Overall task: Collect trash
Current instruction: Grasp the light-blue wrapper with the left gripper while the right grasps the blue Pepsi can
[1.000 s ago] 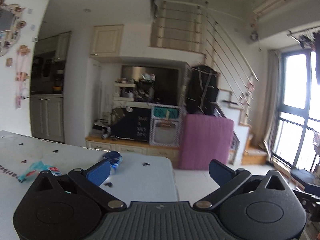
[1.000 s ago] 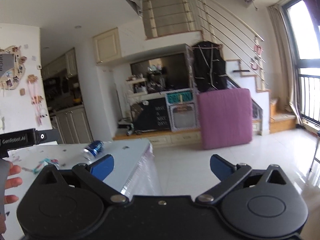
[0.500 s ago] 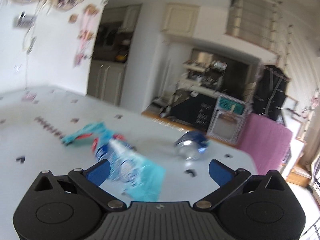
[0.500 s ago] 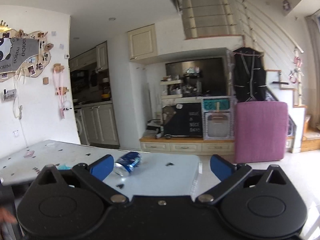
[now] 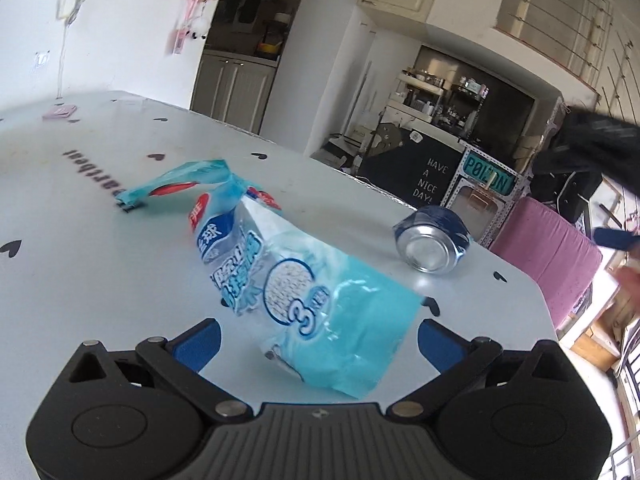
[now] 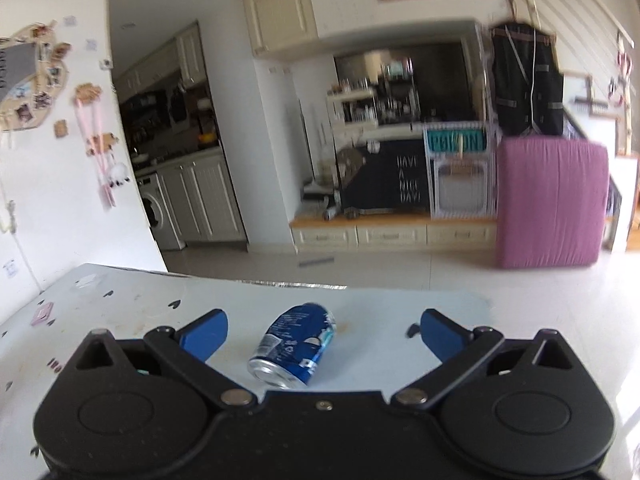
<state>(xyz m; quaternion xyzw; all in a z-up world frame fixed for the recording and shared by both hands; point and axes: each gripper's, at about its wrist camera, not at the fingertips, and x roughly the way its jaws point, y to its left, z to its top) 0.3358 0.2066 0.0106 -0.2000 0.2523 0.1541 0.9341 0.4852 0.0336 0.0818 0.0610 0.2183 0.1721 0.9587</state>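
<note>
A crumpled blue plastic wrapper [image 5: 296, 280] lies on the white table [image 5: 100, 248]. My left gripper [image 5: 318, 344] is open, its fingers on either side of the wrapper's near end. A blue drink can [image 5: 432, 244] lies on its side beyond the wrapper, near the table's right edge. In the right wrist view the same can [image 6: 294, 346] lies between the fingers of my open right gripper [image 6: 322, 334]. The right gripper shows at the far right of the left wrist view [image 5: 616, 238].
A small pink pad [image 5: 60, 111] lies at the table's far left, also in the right wrist view [image 6: 42, 314]. The table's far edge [image 6: 460, 294] drops to a tiled floor. A purple upright panel [image 6: 548, 204] and low cabinets stand beyond.
Both grippers have tilted down and moved in over the table. The left one has closed in on the wrapper. The right one has closed in on the can. Both stay open.
</note>
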